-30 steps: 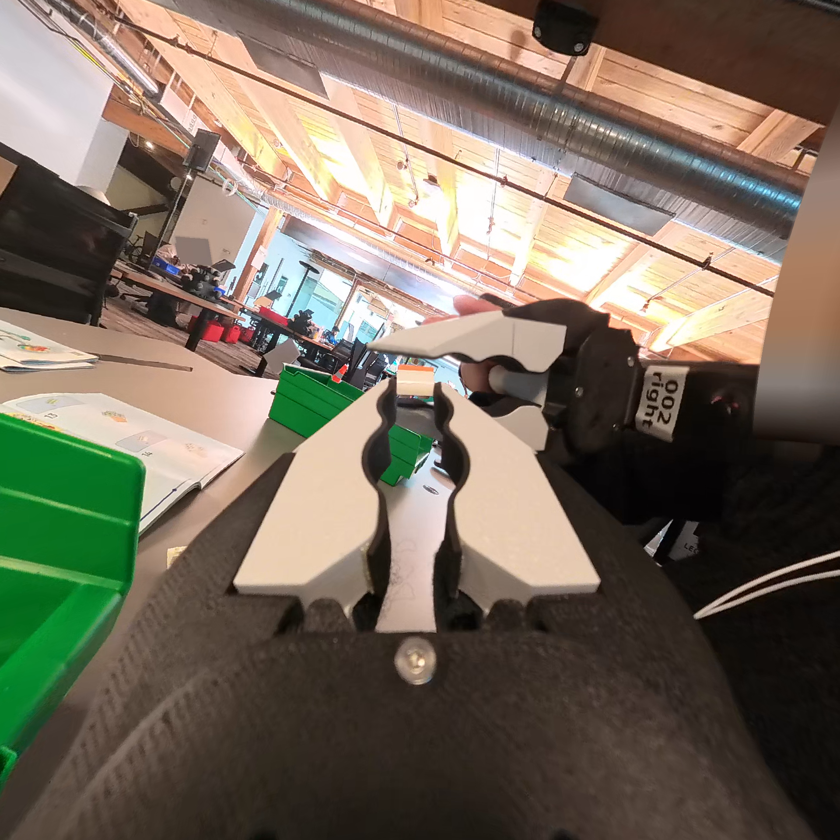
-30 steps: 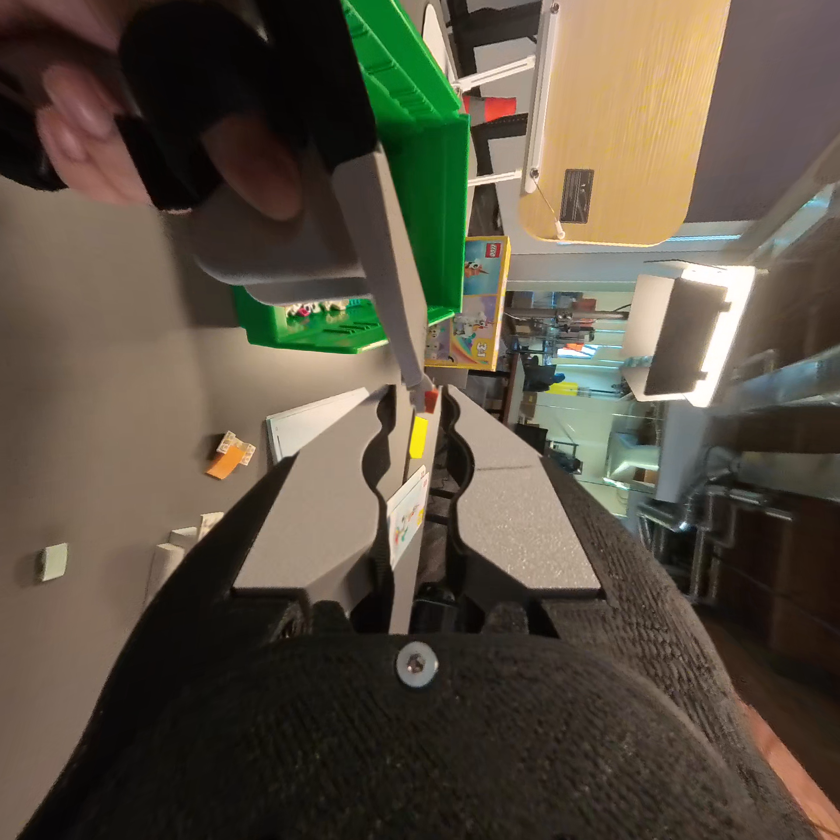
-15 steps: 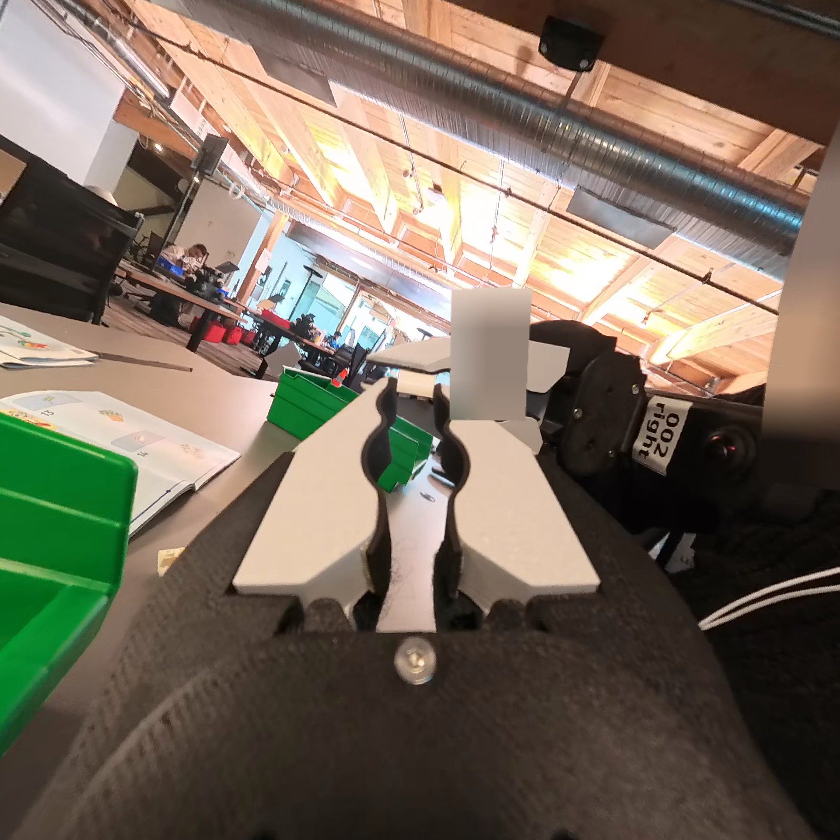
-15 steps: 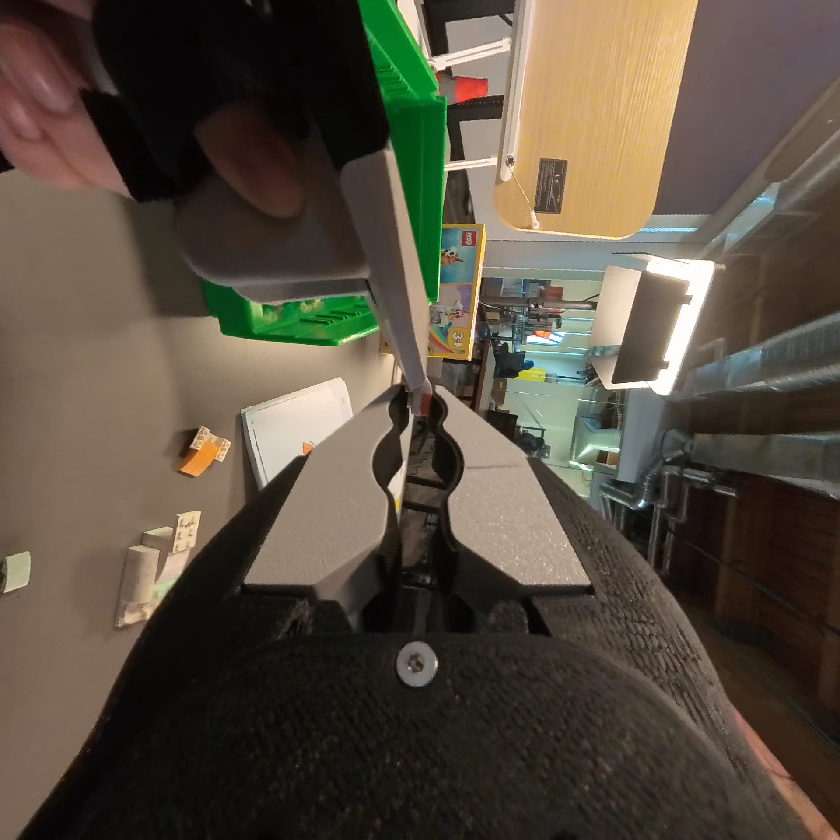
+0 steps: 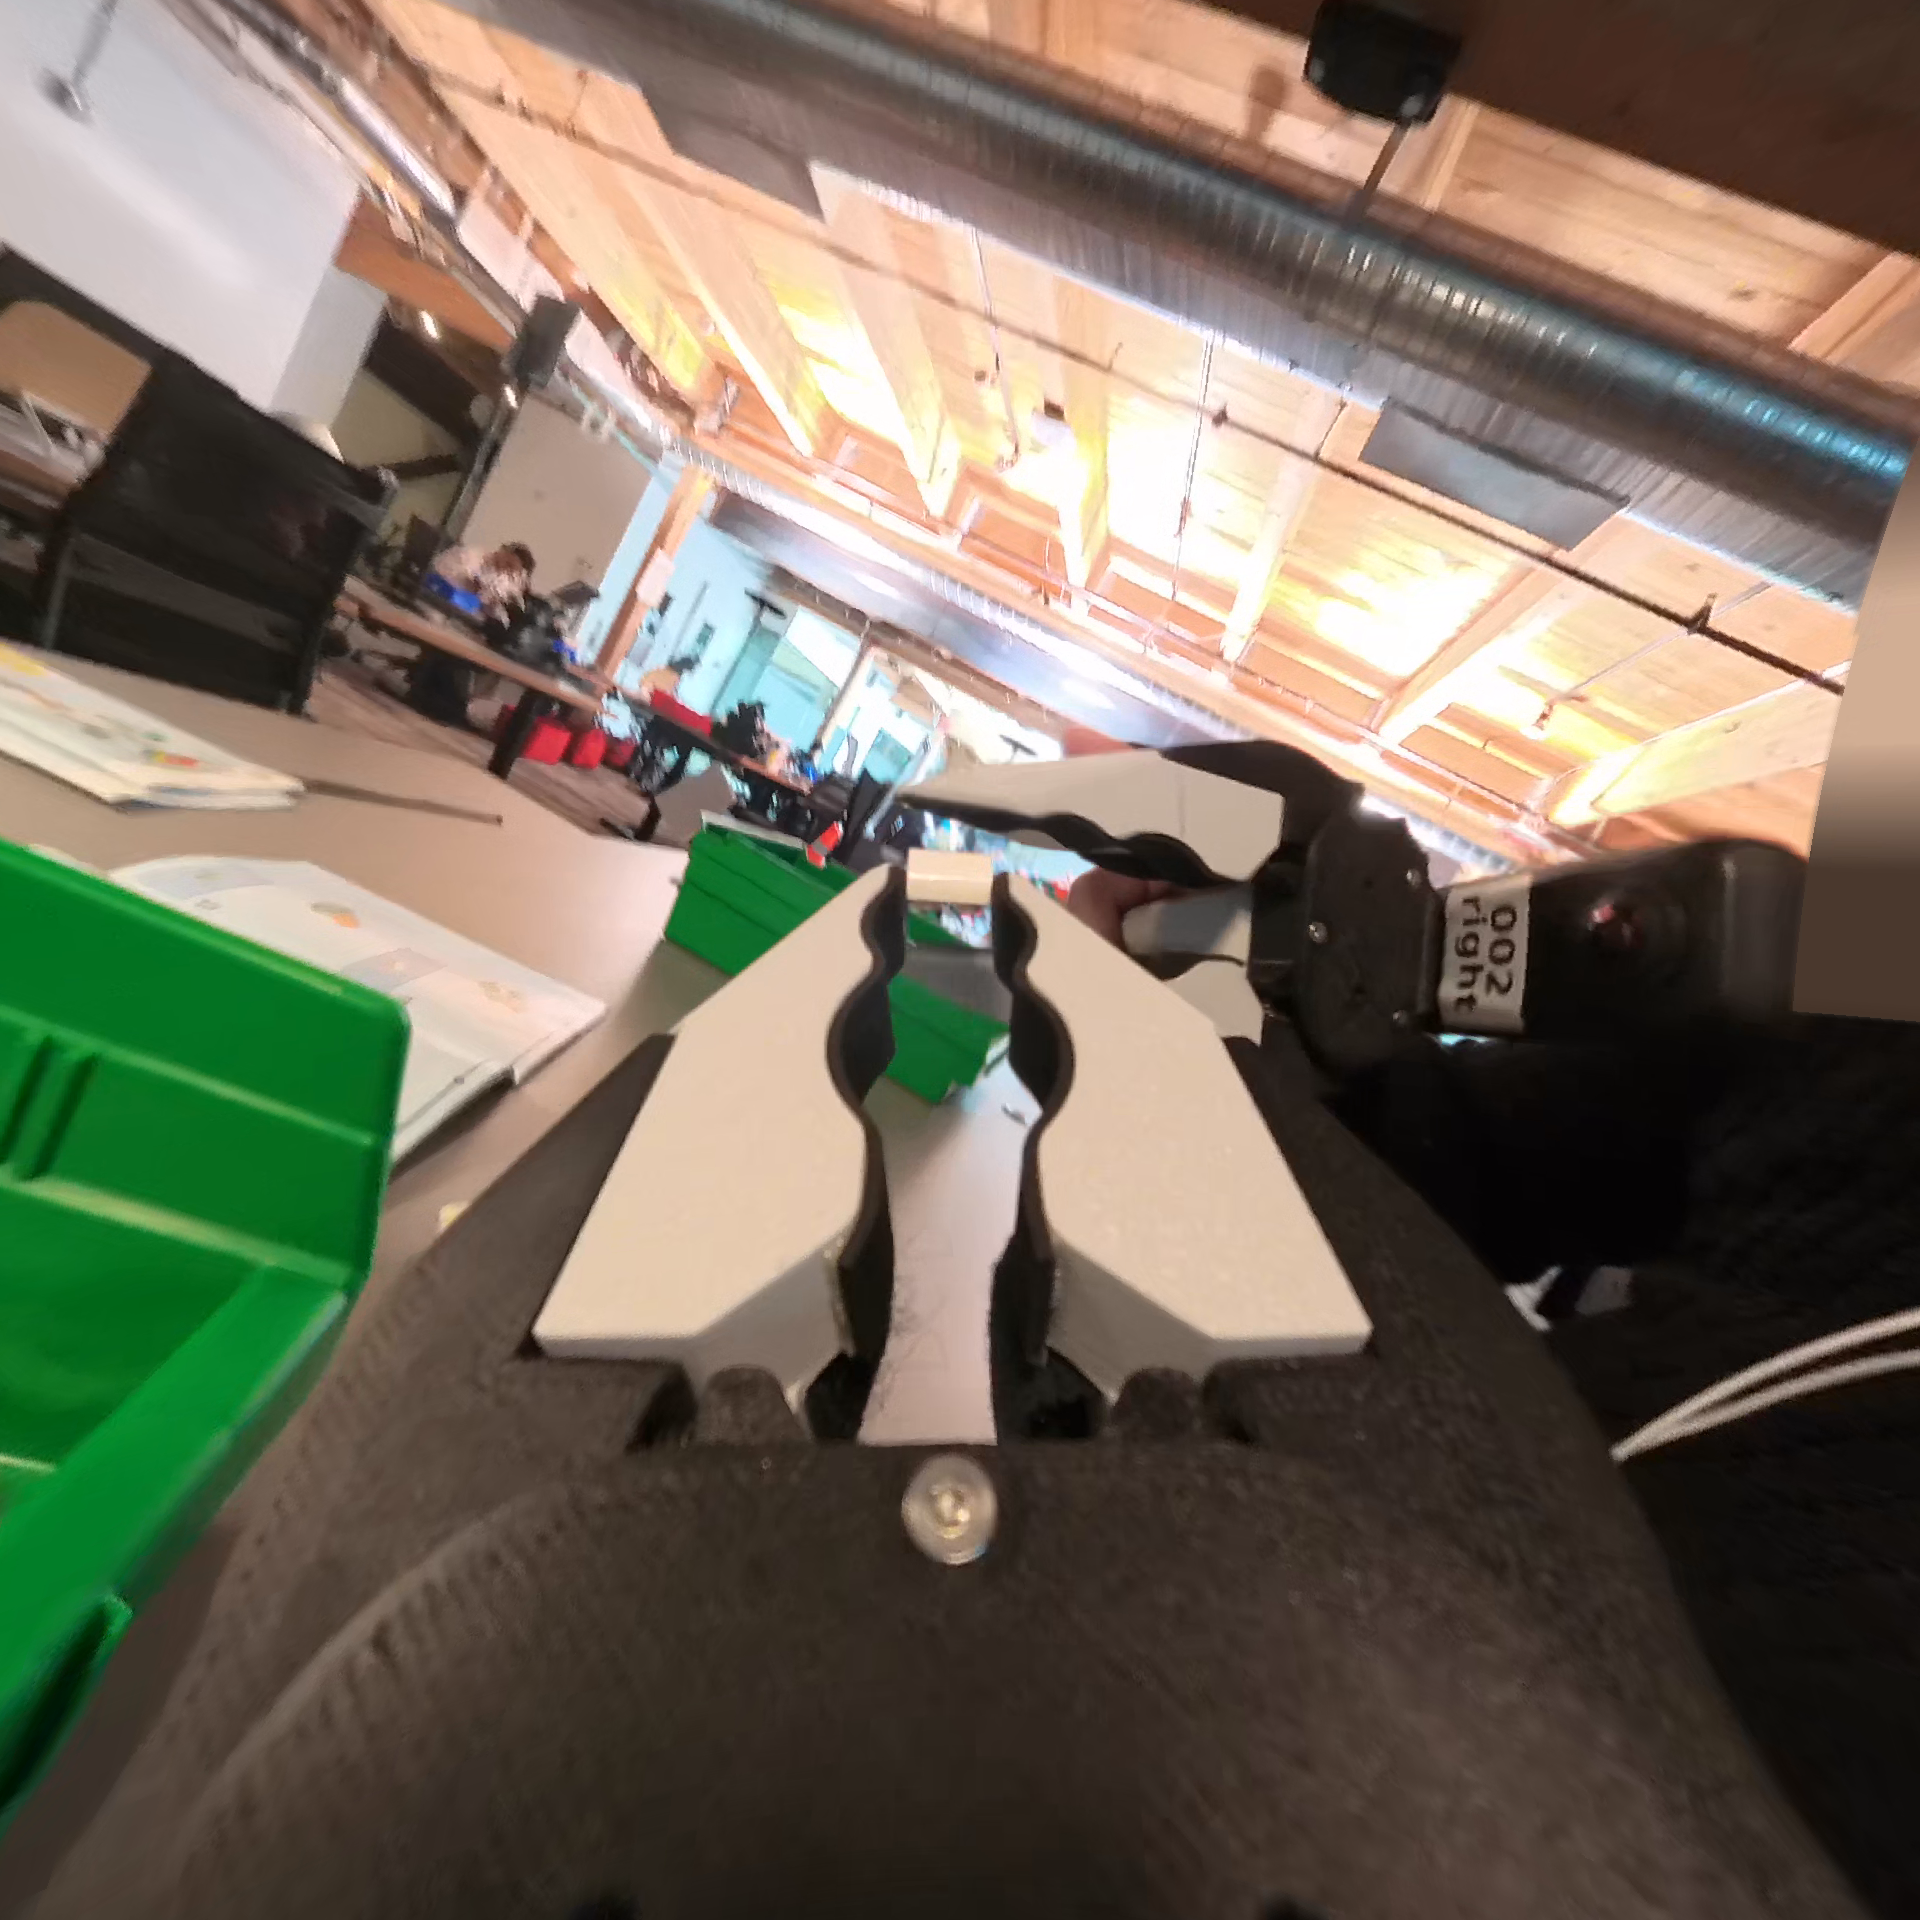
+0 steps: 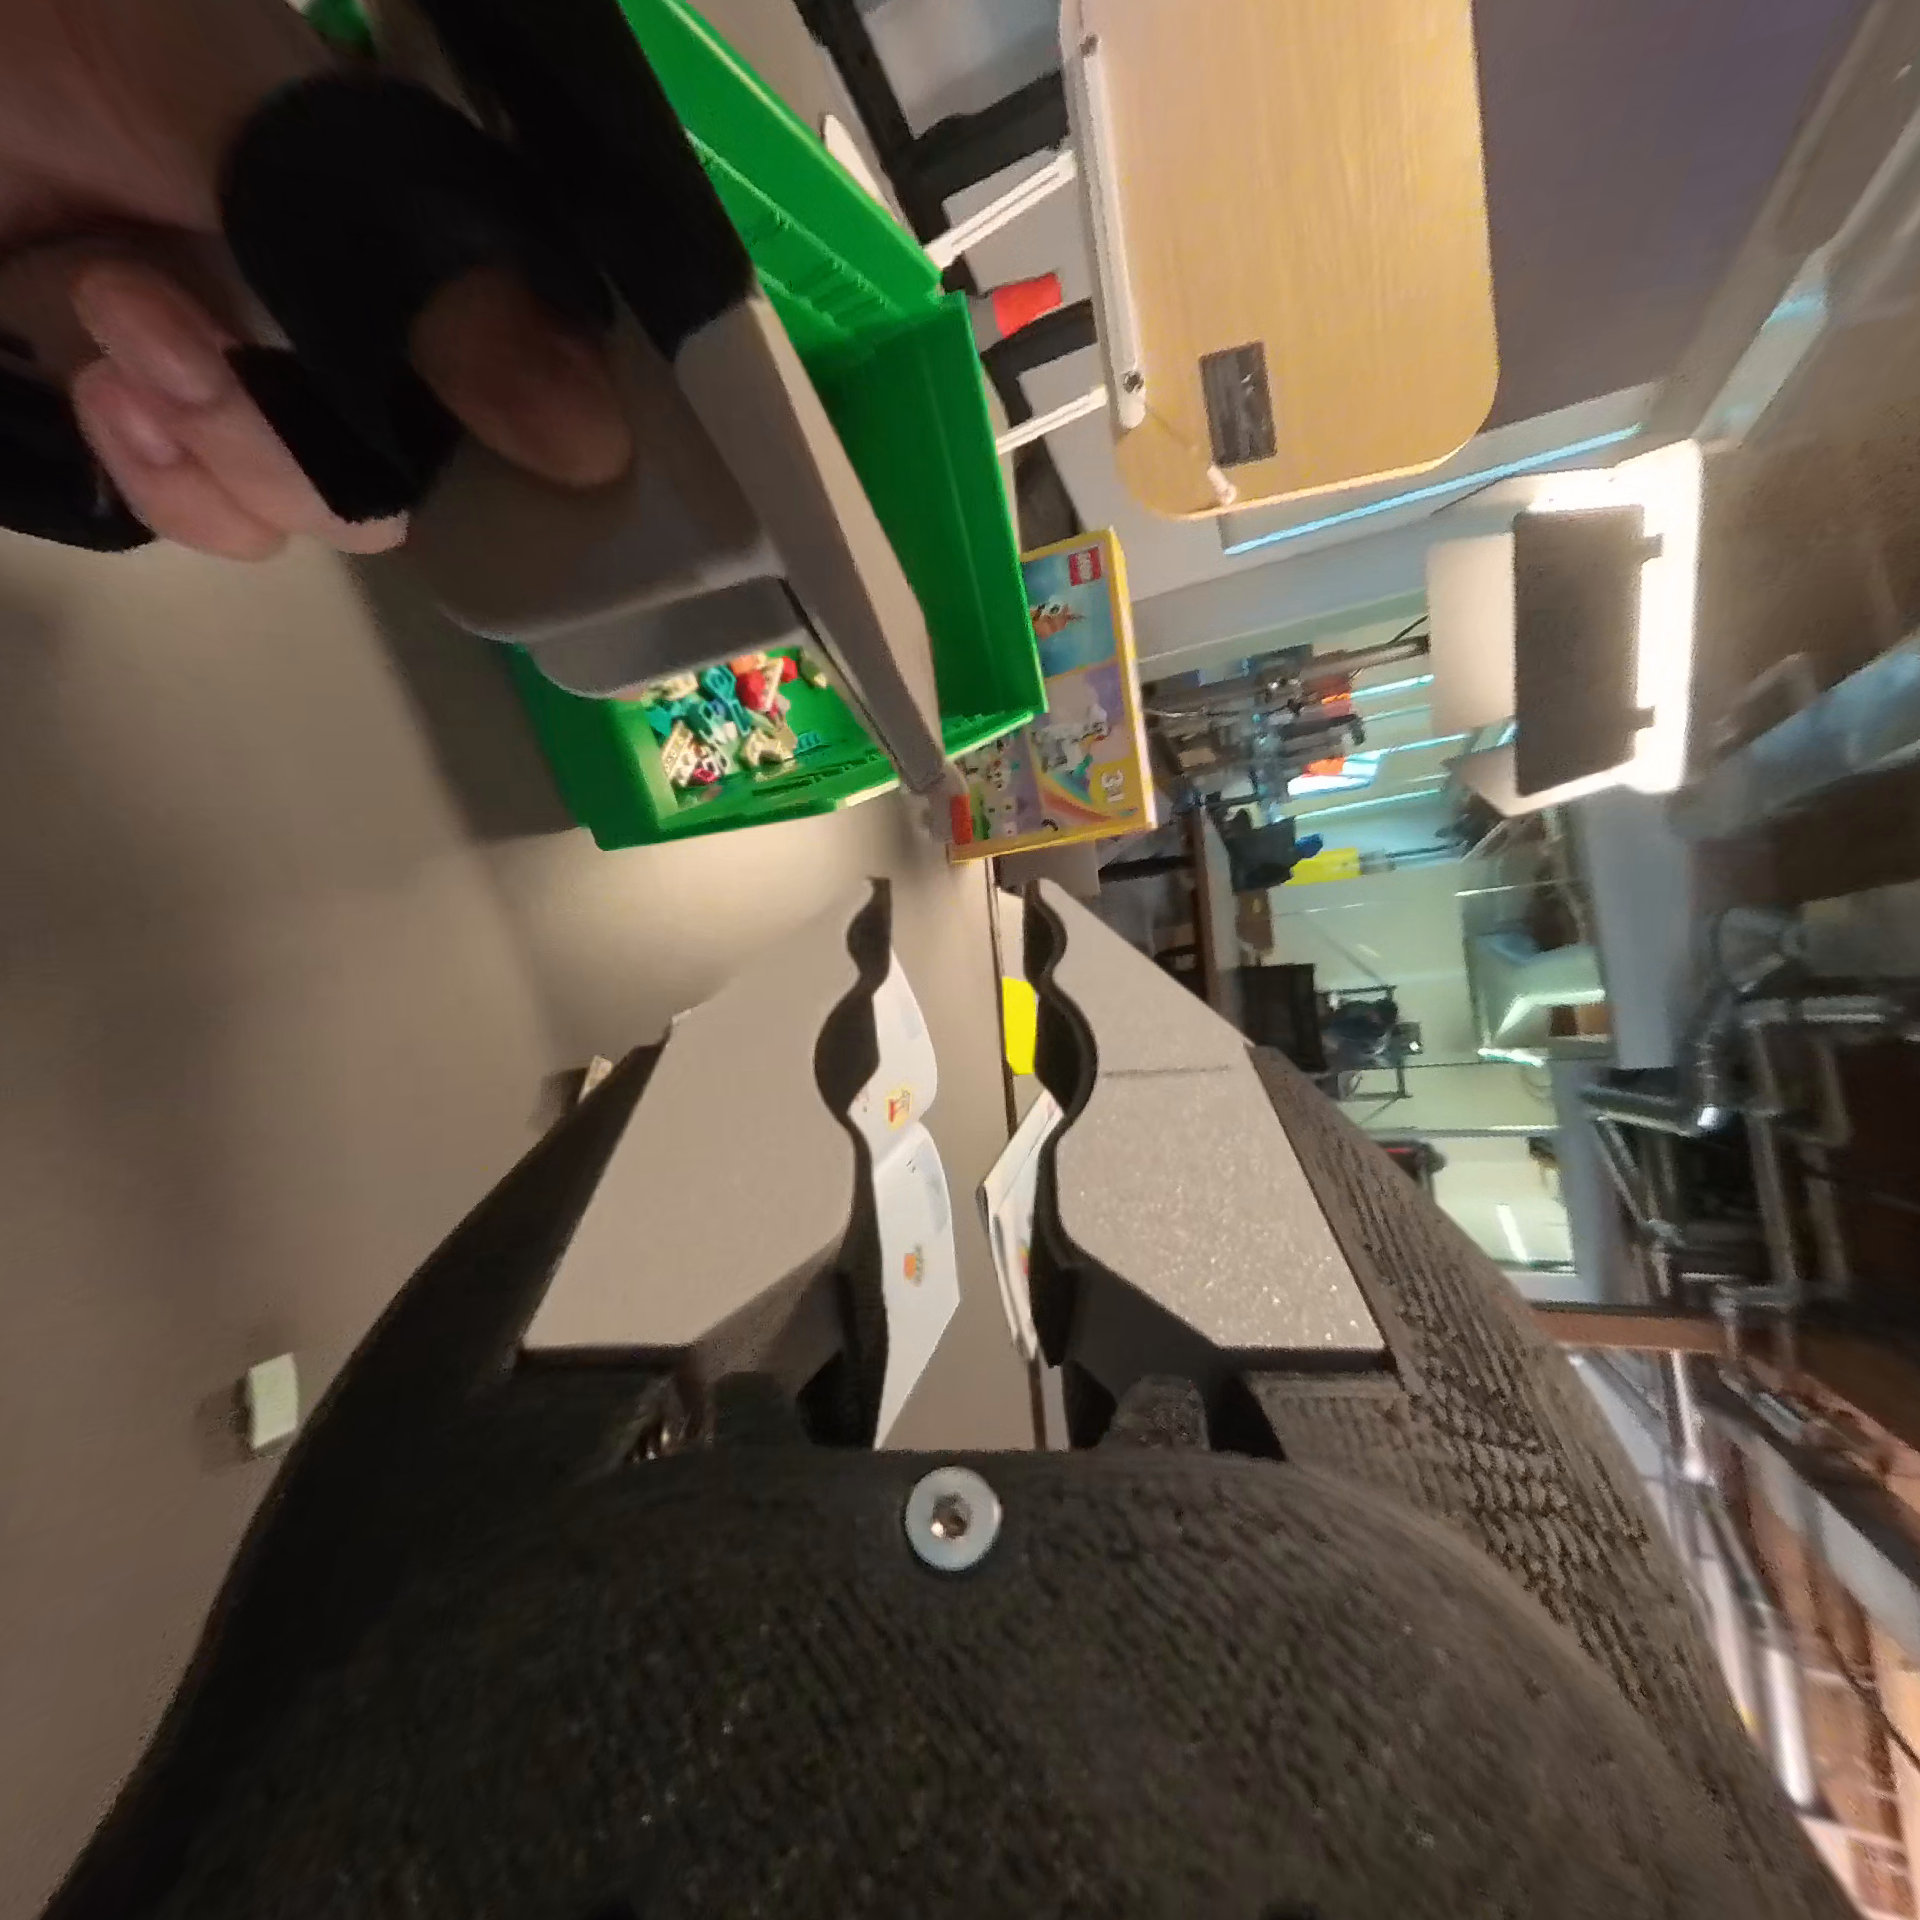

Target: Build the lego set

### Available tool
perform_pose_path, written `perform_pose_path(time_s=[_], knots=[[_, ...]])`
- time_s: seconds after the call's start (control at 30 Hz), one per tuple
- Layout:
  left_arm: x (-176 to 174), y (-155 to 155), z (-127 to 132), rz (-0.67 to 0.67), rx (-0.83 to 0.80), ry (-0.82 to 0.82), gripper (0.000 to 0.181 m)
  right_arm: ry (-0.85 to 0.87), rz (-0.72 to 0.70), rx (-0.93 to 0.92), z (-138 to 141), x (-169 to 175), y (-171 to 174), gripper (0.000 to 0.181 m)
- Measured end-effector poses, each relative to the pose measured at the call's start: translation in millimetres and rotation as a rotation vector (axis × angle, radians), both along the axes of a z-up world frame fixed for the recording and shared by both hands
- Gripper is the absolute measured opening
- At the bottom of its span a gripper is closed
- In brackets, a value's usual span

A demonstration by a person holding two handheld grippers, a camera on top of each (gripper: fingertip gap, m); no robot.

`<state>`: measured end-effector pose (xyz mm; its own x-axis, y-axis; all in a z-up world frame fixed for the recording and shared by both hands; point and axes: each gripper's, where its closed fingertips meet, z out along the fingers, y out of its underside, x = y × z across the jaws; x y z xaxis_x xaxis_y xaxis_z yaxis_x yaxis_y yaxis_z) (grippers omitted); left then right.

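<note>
Lego piece (image 5: 945,881), white, sits clamped at the left tongs (image 5: 943,885) tips; the right tongs (image 6: 954,902), parted and empty, have drawn back from it, suggesting the orange part is now attached

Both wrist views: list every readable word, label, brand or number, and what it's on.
White label on the right tool: legible, wording not copied here.
Yellow-edged set box beside the green bin: logo and number, not copied.
Open instruction booklet: print too small.
Dark plate under the wooden tabletop: blurred.
</note>
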<state>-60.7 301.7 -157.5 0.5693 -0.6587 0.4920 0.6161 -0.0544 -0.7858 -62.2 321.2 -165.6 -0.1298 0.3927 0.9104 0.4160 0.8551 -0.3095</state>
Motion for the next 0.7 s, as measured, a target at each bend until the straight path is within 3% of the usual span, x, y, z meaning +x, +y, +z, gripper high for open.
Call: perform_pose_path(time_s=[0.17, 0.2, 0.4, 0.63, 0.7], knots=[[19, 5, -12, -0.06, -0.045, 0.037, 0.015, 0.031, 0.057, 0.077, -5, 8, -6, 0.017], [21, 5, -13, -0.066, -0.048, 0.034, 0.015, 0.025, 0.064, 0.08, -8, 11, -6, 0.008], [33, 17, -29, -0.074, -0.11, 0.112, 0.015, 0.046, 0.07, -0.046, -27, 23, 5, 0.006], [40, 34, -45, -0.017, -0.148, 0.209, 0.015, 0.11, 0.102, -0.125, -42, 28, 22, 0.007], [39, 39, -48, 0.041, -0.135, 0.263, 0.023, 0.205, 0.083, -0.122, -37, 29, 44, 0.007]])
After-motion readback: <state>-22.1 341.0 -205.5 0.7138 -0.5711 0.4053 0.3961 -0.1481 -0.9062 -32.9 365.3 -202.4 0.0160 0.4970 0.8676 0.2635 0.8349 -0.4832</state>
